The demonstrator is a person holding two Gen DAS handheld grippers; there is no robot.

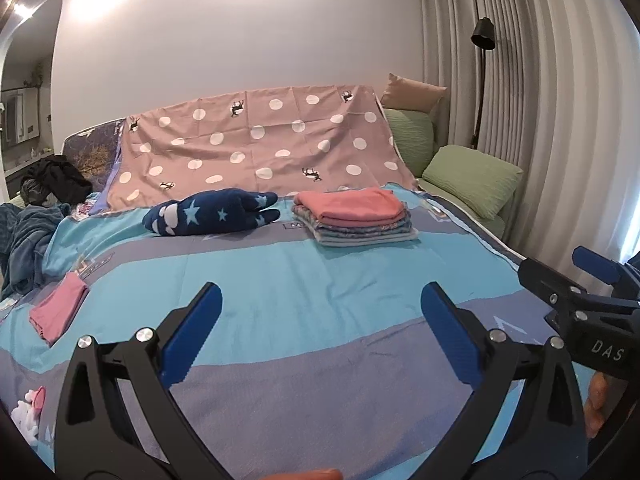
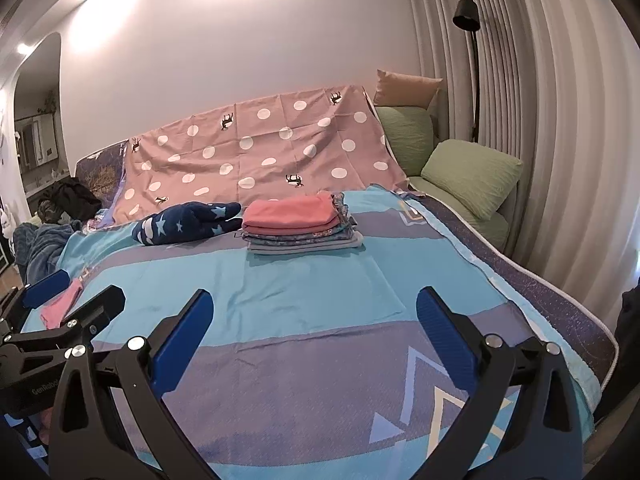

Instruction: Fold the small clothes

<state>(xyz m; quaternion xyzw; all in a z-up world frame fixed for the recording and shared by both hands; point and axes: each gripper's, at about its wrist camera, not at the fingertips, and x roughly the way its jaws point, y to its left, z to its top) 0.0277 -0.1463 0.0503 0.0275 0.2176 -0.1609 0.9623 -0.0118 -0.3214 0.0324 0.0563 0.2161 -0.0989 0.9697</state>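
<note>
A stack of folded small clothes (image 1: 354,216) with a pink piece on top sits on the far middle of the bed; it also shows in the right wrist view (image 2: 298,222). A dark blue star-print garment (image 1: 212,212) (image 2: 186,222) lies bunched to its left. A folded pink piece (image 1: 58,306) (image 2: 60,304) lies at the left side of the bed. My left gripper (image 1: 320,320) is open and empty above the bed's near part. My right gripper (image 2: 314,326) is open and empty beside it, and shows at the right edge of the left wrist view (image 1: 560,280).
The bed carries a blue and purple sheet (image 1: 320,272). A pink polka-dot cloth (image 1: 256,144) drapes the headboard. Green pillows (image 1: 472,178) lie at the right, by the curtain and a black floor lamp (image 1: 482,36). Dark clothes (image 1: 56,180) and a blue blanket (image 1: 24,240) pile at the left.
</note>
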